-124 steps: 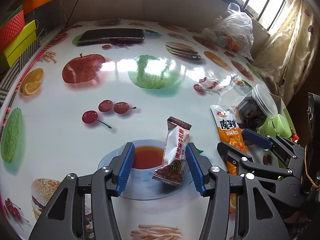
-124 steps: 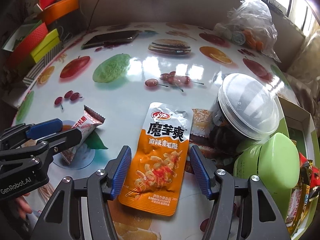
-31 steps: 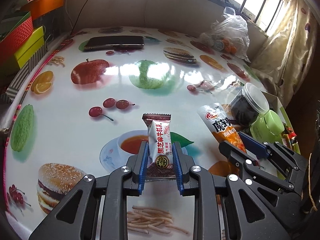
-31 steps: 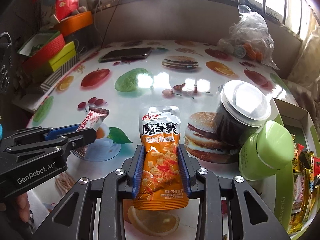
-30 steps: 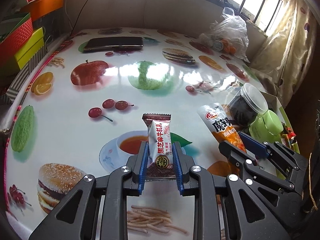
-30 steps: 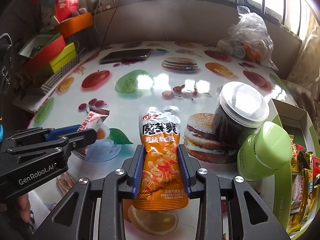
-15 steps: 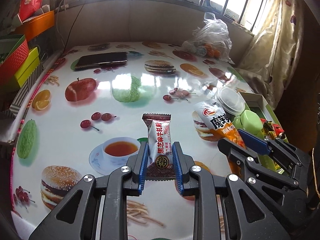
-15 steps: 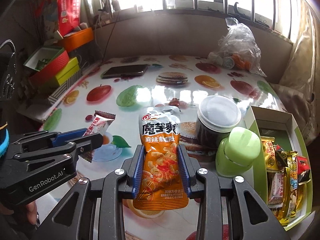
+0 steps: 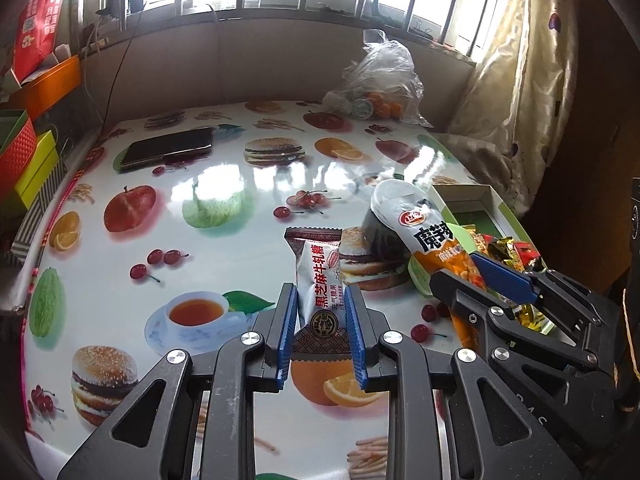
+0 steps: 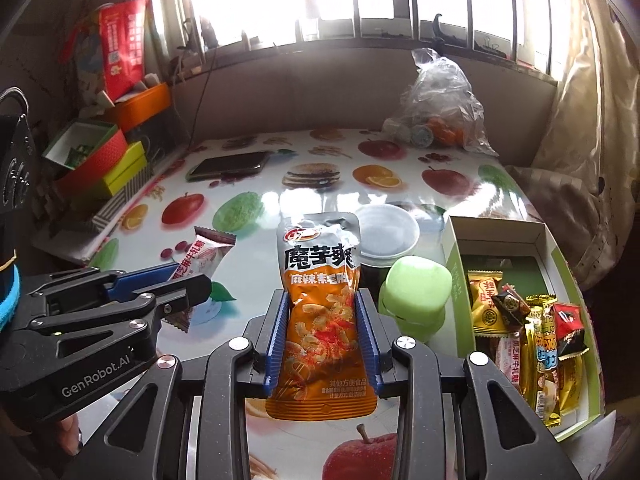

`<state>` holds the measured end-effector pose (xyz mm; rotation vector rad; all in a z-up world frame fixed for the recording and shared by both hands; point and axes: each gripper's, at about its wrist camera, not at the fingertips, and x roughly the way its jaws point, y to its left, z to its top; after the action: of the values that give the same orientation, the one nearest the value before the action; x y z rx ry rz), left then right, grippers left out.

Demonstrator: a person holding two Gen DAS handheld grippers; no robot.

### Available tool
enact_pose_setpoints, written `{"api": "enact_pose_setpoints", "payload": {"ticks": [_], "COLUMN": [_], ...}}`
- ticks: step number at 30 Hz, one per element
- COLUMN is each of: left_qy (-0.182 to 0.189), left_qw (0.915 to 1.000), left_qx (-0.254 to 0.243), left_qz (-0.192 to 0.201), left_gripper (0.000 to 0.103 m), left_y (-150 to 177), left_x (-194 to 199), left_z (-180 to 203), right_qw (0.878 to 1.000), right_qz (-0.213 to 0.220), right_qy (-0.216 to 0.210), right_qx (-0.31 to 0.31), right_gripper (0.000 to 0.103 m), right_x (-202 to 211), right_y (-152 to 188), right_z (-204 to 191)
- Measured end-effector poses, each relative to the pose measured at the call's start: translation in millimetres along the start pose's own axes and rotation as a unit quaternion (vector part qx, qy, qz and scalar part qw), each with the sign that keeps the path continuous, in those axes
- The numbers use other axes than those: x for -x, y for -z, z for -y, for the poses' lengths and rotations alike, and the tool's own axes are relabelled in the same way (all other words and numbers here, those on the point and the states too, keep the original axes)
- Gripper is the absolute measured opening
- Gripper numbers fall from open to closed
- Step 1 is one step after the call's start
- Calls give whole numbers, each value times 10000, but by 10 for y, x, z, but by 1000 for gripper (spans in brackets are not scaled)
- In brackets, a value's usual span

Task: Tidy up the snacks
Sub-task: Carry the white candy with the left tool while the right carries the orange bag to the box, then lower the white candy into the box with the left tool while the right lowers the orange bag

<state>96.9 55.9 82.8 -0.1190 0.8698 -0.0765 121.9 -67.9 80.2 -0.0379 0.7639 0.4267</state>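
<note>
two wrist cams, angled down, shared table [image 9: 256,184] view

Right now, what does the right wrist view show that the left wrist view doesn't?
Only the right wrist view shows the green-lidded container unobstructed and most of the snack box. Only the left wrist view shows the candy bar face-on in the left hand-held gripper. Both show the orange pouch clamped in the right hand-held gripper, the phone and the plastic bag.

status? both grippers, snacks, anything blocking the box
Left gripper shut on sesame nougat bar. Right gripper shut on orange konjac pouch. Green bottle and lidded jar beside snack box.
</note>
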Motion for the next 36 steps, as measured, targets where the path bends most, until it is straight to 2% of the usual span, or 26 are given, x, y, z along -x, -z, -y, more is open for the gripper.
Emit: {"api": "enact_pose_setpoints", "payload": {"ticks": [20, 36], "left_qy": [503, 876], "left_qw": [9974, 9926], "left_qx": [-524, -830], "left_qz": [-2, -125], "left_gripper": [25, 25], "left_y": [-205, -369], "left_x": [-122, -383], "left_z": [682, 1193], "right_qw": [9970, 9903], "right_qz": [200, 133], "right_qy": [544, 1044], "right_qx": [-514, -910], "right_gripper": [32, 32], "right_x": [381, 523], "right_y": [105, 271], "right_z": [657, 1186]}}
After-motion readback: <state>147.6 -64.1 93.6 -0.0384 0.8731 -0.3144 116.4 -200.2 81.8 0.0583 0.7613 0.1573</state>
